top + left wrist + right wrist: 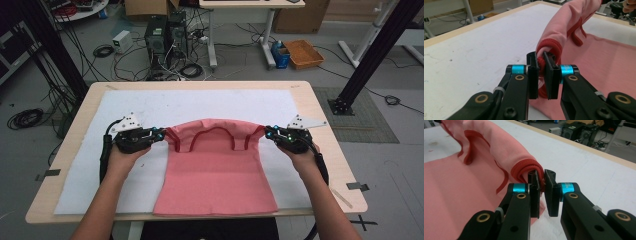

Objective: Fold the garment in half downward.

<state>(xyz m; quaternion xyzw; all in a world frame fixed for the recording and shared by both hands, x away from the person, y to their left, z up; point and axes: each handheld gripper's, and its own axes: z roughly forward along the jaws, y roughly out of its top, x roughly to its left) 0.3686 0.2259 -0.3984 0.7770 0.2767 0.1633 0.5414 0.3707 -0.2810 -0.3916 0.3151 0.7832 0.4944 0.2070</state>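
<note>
Now L gripper [161, 134] & R gripper [268, 133] both clamped on pink top [215, 175] shoulders.

The left gripper [161, 134] and right gripper [268, 133] each clamp a red-trimmed corner of the pink fabric garment [215, 172], lifting its far edge above the white table mat [200, 102].

Pink top [216, 172] – soft matt cloth, red ribbed trim, white matt sheet [200, 107], pale wood table [320, 115]
</note>
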